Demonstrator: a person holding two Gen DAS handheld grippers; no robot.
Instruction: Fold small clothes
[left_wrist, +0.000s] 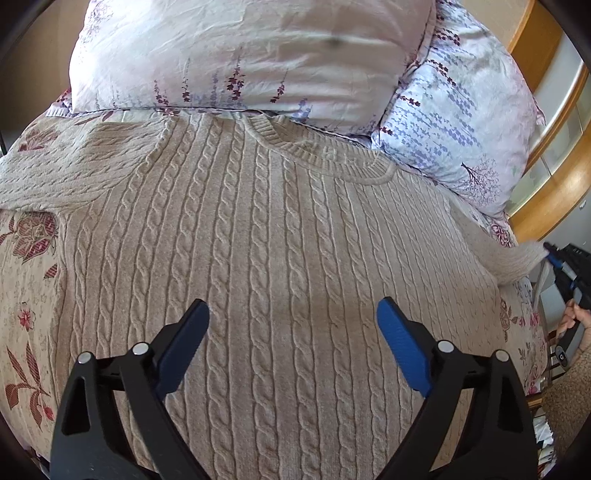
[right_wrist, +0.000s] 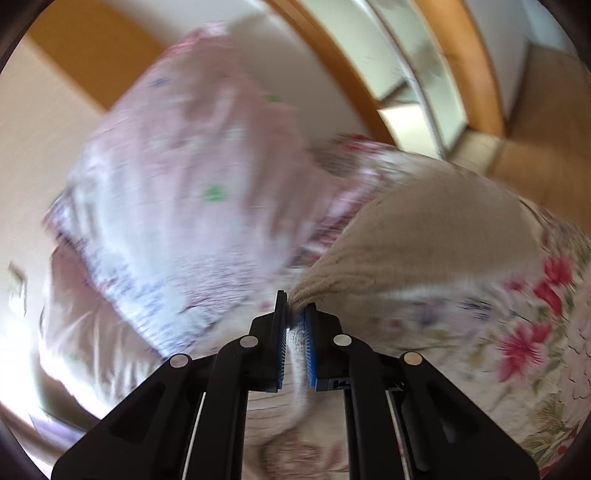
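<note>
Right gripper (right_wrist: 295, 306) pinched narrow on the cuff (right_wrist: 314, 291) of a sleeve; left gripper (left_wrist: 291, 314) spread wide, holding nothing, hovering over the near middle of the sweater.

Across the floral bed cover (left_wrist: 29, 295), with two pillows (left_wrist: 240, 55) at the far side, lies the beige cable-knit sweater (left_wrist: 277, 240), spread flat with the collar (left_wrist: 321, 155) far, close to the pillows' edge.

Probably the fold of the right sleeve (left_wrist: 517, 258) over the body. To do it well:
- Carry the cuff low and to the left, across the chest, without pulling so hard that the whole sweater slides on the cover.
- Press down with the left gripper near the right shoulder, to fix the fold line there.
- Lay the sleeve straight and let it go only when flat.
- Mind the thick, stretchy knit: easy to drag, slow to crease.

Right view very blurred, so the depth of the grip on the cuff not clear.
</note>
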